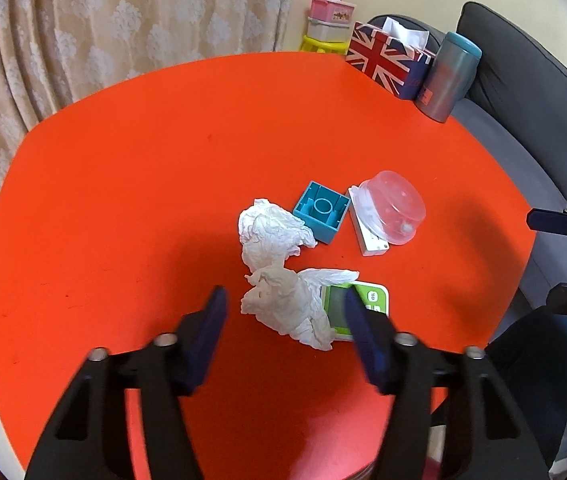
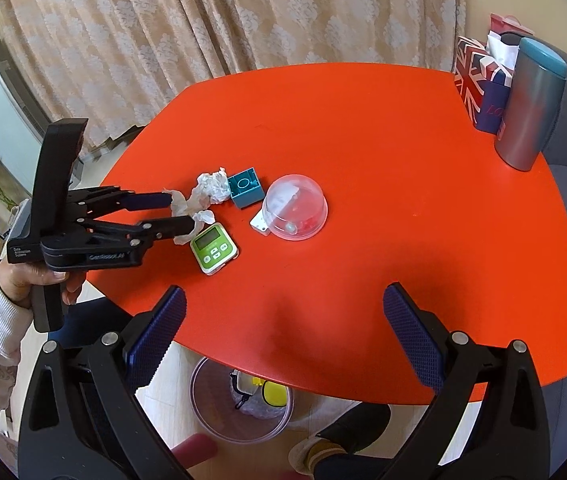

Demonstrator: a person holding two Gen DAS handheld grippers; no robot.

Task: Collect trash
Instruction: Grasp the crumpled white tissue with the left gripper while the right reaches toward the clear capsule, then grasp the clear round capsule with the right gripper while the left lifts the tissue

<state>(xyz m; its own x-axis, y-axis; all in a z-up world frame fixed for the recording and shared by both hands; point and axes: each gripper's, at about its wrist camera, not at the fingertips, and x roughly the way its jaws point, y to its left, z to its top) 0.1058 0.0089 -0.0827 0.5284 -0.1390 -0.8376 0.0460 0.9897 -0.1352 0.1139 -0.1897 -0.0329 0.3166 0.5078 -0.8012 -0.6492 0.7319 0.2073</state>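
Note:
Two crumpled white tissues lie on the red table (image 1: pixel 123 200). The near tissue (image 1: pixel 295 304) lies partly over a green timer (image 1: pixel 367 304); it also shows in the right wrist view (image 2: pixel 187 210). The far tissue (image 1: pixel 271 232) touches a blue block (image 1: pixel 322 211); it also shows in the right wrist view (image 2: pixel 213 186). My left gripper (image 1: pixel 283 300) is open, its jaws on either side of the near tissue; it also shows in the right wrist view (image 2: pixel 181 212). My right gripper (image 2: pixel 283 300) is open and empty over the table's near edge.
A clear plastic dome (image 1: pixel 393 206) sits on a white card beside the block. A Union Jack tissue box (image 1: pixel 389 60) and a grey-blue tumbler (image 1: pixel 447 76) stand at the far right. A clear bin (image 2: pixel 241 400) stands on the floor under the table edge. A grey sofa (image 1: pixel 523 100) is to the right.

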